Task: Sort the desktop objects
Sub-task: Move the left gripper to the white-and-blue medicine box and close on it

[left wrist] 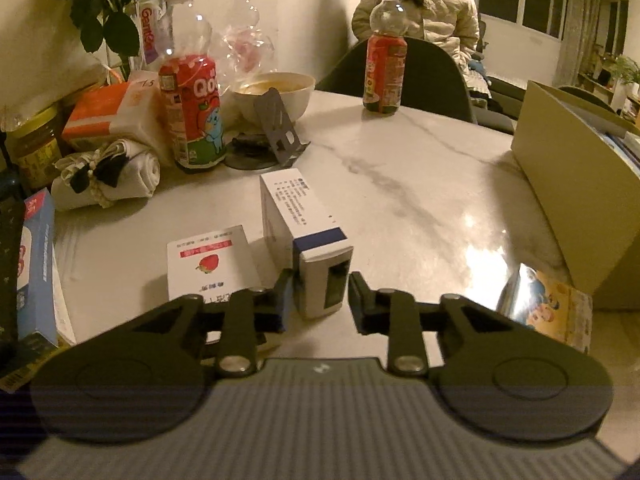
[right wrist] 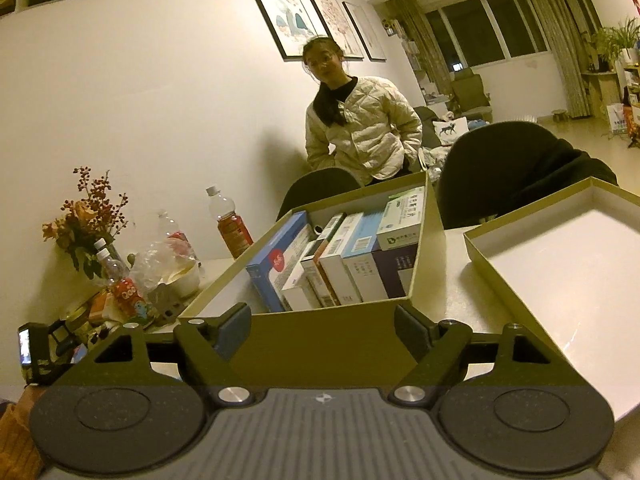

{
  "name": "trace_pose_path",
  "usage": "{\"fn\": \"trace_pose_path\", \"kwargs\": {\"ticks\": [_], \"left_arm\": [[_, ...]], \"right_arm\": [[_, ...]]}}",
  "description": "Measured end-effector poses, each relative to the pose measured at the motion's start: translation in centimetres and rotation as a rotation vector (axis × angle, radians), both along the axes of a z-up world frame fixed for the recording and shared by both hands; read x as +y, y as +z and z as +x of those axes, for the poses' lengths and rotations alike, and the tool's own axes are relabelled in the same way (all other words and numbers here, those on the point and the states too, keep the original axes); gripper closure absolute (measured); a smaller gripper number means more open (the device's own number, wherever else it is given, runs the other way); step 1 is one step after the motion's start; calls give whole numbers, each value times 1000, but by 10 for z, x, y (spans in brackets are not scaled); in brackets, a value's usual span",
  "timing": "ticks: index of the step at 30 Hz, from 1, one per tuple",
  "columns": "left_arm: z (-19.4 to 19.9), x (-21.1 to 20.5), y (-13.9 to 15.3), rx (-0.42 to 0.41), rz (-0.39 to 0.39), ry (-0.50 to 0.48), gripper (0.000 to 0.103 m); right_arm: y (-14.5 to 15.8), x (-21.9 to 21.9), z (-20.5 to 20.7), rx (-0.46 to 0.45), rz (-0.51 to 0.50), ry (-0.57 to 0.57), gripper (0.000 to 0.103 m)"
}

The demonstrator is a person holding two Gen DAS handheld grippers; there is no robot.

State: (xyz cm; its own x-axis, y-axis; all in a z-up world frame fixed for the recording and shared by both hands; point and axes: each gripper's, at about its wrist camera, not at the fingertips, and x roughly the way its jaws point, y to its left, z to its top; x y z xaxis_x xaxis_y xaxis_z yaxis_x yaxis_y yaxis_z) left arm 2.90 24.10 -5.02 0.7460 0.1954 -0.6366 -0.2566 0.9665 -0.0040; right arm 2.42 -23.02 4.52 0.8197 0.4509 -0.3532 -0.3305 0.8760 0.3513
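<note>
Left gripper (left wrist: 320,294) jaws released around one white-and-blue carton (left wrist: 306,240) standing on the bench (left wrist: 420,184), one strawberry carton (left wrist: 210,266) flat beside it, two red-labelled bottles, right gripper (right wrist: 322,330) jaws released before one olive box (right wrist: 312,332) with about eight cartons.

**Where Things Sit on the Marble Table**

On the white marble table (left wrist: 400,168), a white-and-blue carton (left wrist: 304,236) stands at centre. A flat white strawberry-print box (left wrist: 210,264) lies just beside it at nine o'clock. A red-labelled plastic bottle (left wrist: 192,108) stands at eleven, an olive cardboard box (left wrist: 576,200) at three. Upright cartons (right wrist: 340,256) fill the box's far end.
</note>
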Motion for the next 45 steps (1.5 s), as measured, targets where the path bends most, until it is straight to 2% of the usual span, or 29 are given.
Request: {"fn": "trace_pose_path", "kwargs": {"ticks": [5, 7, 9, 11, 13, 14, 18, 23, 25, 34, 45], "left_arm": [[2, -1, -4, -1, -14, 24, 83], [2, 0, -5, -5, -28, 35, 93], [3, 3, -7, -7, -55, 60, 93], [3, 6, -8, -11, -66, 79, 90], [2, 4, -8, -26, -56, 91, 72], [4, 3, -8, -28, -56, 94, 68], [10, 0, -7, -35, -58, 107, 63], [19, -3, -7, -42, -60, 134, 63], [21, -3, -8, -46, -59, 151, 70], [15, -3, -10, -72, -51, 165, 74], [-10, -3, -6, -100, -190, 93, 75]], "right_arm": [[-1, 1, -11, -2, 41, 12, 21], [-4, 1, -14, 5, 64, 19, 21], [-5, 2, -18, 12, 68, 16, 21], [-7, 2, -20, 18, 73, 13, 21], [-9, 3, -22, 19, 88, 15, 21], [-10, 4, -24, 20, 95, 16, 21], [-14, 6, -28, 23, 123, 19, 21], [-18, 12, -30, 31, 140, 28, 21], [-19, 15, -31, 35, 147, 35, 21], [-26, 23, -33, 55, 181, 56, 21], [-35, 41, -31, 97, 259, 127, 21]]}}
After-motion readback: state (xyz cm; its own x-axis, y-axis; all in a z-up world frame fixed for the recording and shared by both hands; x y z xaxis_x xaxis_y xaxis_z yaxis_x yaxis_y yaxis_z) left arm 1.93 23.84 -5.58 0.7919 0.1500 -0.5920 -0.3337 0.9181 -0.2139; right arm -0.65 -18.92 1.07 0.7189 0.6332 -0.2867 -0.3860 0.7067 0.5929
